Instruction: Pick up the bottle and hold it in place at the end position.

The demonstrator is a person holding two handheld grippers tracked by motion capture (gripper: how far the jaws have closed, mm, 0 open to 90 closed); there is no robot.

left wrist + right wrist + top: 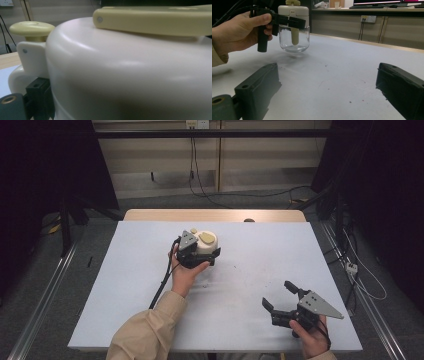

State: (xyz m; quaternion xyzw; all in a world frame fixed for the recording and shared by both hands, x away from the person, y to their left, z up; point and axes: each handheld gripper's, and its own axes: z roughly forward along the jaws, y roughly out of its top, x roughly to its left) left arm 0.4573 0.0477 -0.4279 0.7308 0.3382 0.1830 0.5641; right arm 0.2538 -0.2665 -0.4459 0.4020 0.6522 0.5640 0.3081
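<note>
The jar (294, 40) was seen to be of clear, glossy glass below, capped by a smooth cream plastic lid (130, 75) with a soft sheen. A pale yellow plastic knob (32, 28) and lever (155, 21) were finished matt. The gripper jaws were moulded in matt black plastic, roughened at the edges. The table (250, 270) was covered in a matt, pale, lightly scuffed sheet, with a wooden edge (215, 215) shown beyond. The sleeve (145, 335) was of beige cloth.
</note>
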